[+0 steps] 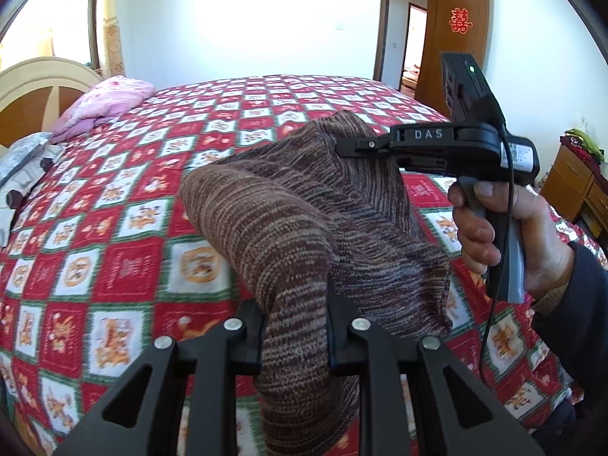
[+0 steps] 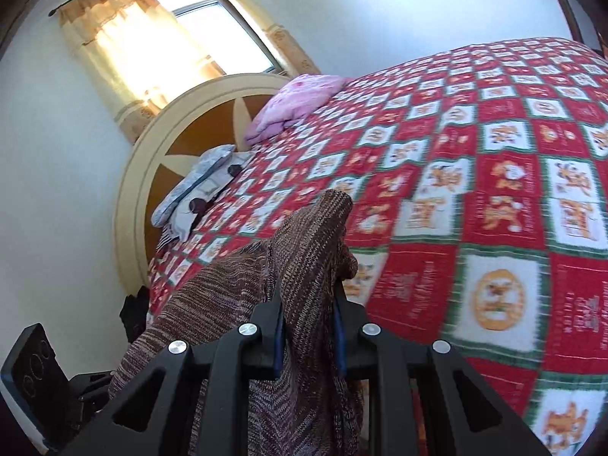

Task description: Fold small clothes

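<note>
A brown striped knit garment (image 1: 296, 228) hangs in the air above the bed, held by both grippers. My left gripper (image 1: 294, 326) is shut on one part of it, and the cloth drapes over and hides the fingertips. My right gripper (image 1: 353, 146) shows in the left wrist view at the right, shut on the garment's far upper edge, with a hand on its grip. In the right wrist view the right gripper (image 2: 307, 304) is shut on the same knit garment (image 2: 304, 258), which bunches over the jaws and trails down to the left.
A bed with a red, white and green patterned quilt (image 1: 152, 190) fills the space below. A pink pillow (image 1: 102, 102) and a grey bundle (image 1: 22, 159) lie by the headboard (image 2: 182, 144). A wooden cabinet (image 1: 577, 186) stands at the right, an open door (image 1: 456, 38) behind.
</note>
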`<state>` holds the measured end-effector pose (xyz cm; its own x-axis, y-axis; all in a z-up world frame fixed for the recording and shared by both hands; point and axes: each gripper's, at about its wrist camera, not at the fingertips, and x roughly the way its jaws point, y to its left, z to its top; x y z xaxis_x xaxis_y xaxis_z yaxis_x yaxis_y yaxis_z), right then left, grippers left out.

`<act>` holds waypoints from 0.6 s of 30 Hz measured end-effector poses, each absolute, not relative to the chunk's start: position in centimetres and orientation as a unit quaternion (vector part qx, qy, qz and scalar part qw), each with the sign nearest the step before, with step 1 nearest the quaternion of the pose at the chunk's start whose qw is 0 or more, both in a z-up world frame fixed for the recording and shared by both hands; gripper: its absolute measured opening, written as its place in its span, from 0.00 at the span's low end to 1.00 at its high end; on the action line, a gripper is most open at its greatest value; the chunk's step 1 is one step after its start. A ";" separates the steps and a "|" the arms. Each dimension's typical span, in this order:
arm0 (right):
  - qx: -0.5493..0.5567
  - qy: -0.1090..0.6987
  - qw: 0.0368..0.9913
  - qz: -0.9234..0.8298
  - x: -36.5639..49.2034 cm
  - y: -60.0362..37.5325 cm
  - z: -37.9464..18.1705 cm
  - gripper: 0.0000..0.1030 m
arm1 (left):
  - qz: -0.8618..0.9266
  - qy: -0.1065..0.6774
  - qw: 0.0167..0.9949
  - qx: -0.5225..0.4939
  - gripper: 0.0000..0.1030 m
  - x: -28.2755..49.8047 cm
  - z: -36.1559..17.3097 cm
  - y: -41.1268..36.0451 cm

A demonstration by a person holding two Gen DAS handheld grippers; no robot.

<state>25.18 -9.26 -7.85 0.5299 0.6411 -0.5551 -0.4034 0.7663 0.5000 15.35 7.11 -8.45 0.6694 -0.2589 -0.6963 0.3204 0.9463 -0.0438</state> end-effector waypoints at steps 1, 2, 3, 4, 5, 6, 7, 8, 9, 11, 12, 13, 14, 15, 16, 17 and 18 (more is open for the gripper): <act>0.156 0.379 0.859 0.307 25.2 -8.7 -7.9 0.20 | -0.154 0.374 0.914 0.042 0.22 15.1 -8.5 7.5; 0.154 0.380 0.857 0.312 25.2 -8.0 -7.9 0.20 | -0.148 0.373 0.915 0.042 0.22 14.9 -8.5 8.1; 0.152 0.381 0.855 0.316 25.2 -7.3 -8.0 0.20 | -0.145 0.373 0.916 0.042 0.22 14.6 -8.5 8.5; 0.151 0.383 0.854 0.320 25.2 -6.7 -8.0 0.20 | -0.141 0.372 0.916 0.042 0.22 14.5 -8.5 8.9; 0.149 0.384 0.852 0.324 25.1 -5.9 -8.1 0.20 | -0.137 0.372 0.917 0.042 0.22 14.2 -8.4 9.3; 0.147 0.385 0.850 0.327 25.1 -5.4 -8.1 0.20 | -0.132 0.371 0.918 0.043 0.22 14.0 -8.5 9.7; 0.145 0.385 0.849 0.332 25.1 -4.8 -8.1 0.20 | -0.129 0.371 0.918 0.043 0.22 13.9 -8.5 10.0; 0.144 0.386 0.847 0.336 25.0 -4.1 -8.1 0.20 | -0.125 0.372 0.919 0.043 0.22 13.6 -8.6 10.5; 0.143 0.386 0.846 0.339 25.0 -3.7 -8.1 0.20 | -0.123 0.373 0.919 0.042 0.22 13.5 -8.7 10.8; 0.140 0.388 0.843 0.345 24.9 -2.6 -8.2 0.20 | -0.117 0.372 0.920 0.040 0.22 13.1 -8.8 11.5; 0.139 0.389 0.842 0.348 24.8 -2.2 -8.3 0.20 | -0.116 0.371 0.921 0.039 0.22 13.0 -8.9 11.8; 0.138 0.390 0.840 0.351 24.8 -1.7 -8.3 0.20 | -0.113 0.369 0.922 0.038 0.22 12.8 -8.9 12.1; 0.137 0.391 0.839 0.353 24.8 -1.1 -8.3 0.20 | -0.110 0.367 0.923 0.038 0.22 12.7 -8.9 12.4; 0.136 0.393 0.837 0.356 24.9 -0.5 -8.4 0.20 | -0.108 0.365 0.924 0.039 0.22 12.7 -8.9 12.6; 0.134 0.394 0.836 0.358 24.8 -0.2 -8.4 0.20 | -0.106 0.364 0.925 0.040 0.22 12.7 -8.9 12.8; 0.133 0.395 0.834 0.361 24.8 0.4 -8.5 0.20 | -0.104 0.362 0.925 0.041 0.22 12.4 -8.9 13.0; 0.132 0.396 0.833 0.363 24.8 0.7 -8.6 0.20 | -0.102 0.362 0.926 0.041 0.22 12.3 -9.0 13.3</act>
